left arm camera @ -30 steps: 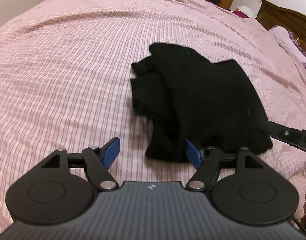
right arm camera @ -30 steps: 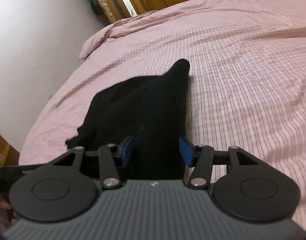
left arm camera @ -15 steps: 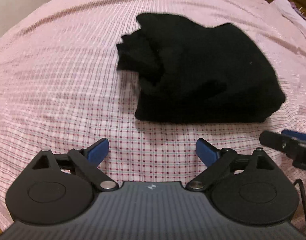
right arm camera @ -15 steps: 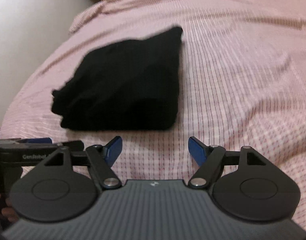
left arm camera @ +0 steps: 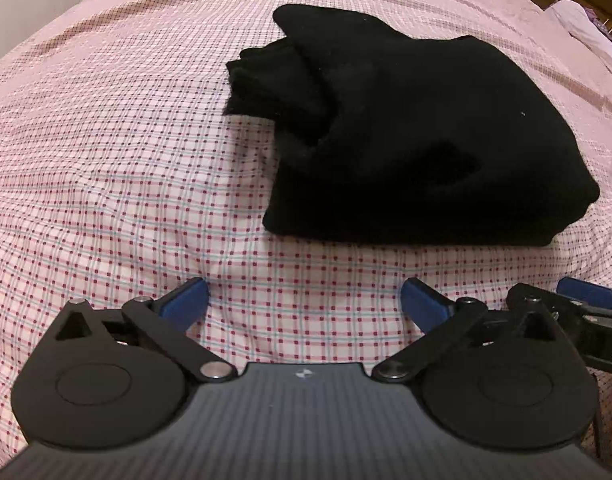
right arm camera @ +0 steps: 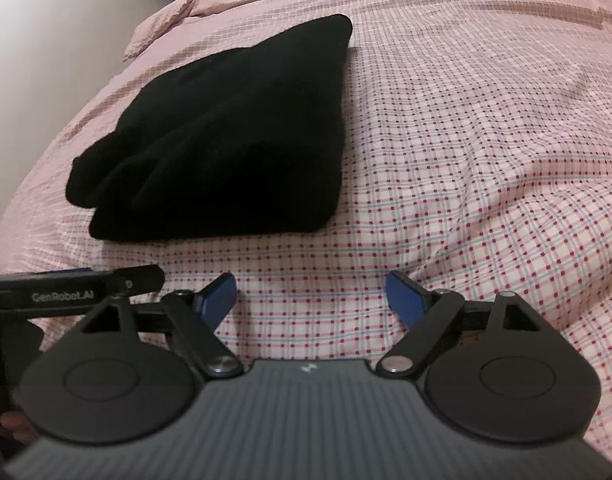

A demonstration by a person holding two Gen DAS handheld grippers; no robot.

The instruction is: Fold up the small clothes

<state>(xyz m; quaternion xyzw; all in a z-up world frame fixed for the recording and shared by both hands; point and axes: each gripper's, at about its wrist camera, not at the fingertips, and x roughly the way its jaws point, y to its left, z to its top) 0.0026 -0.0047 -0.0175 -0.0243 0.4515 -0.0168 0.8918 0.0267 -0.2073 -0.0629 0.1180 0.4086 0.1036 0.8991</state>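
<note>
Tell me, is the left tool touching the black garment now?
Apart. The left wrist view shows checked bedsheet between the open left tool and the black garment.

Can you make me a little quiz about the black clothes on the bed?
1. True or false: the black garment lies folded on the checked bedcover.
2. Is anything between the jaws of the left tool, which have just been opening? A) the garment B) nothing
3. Fill in: the right tool is ____ the garment, not touching it.

Key: 1 true; 2 B; 3 apart from
</note>
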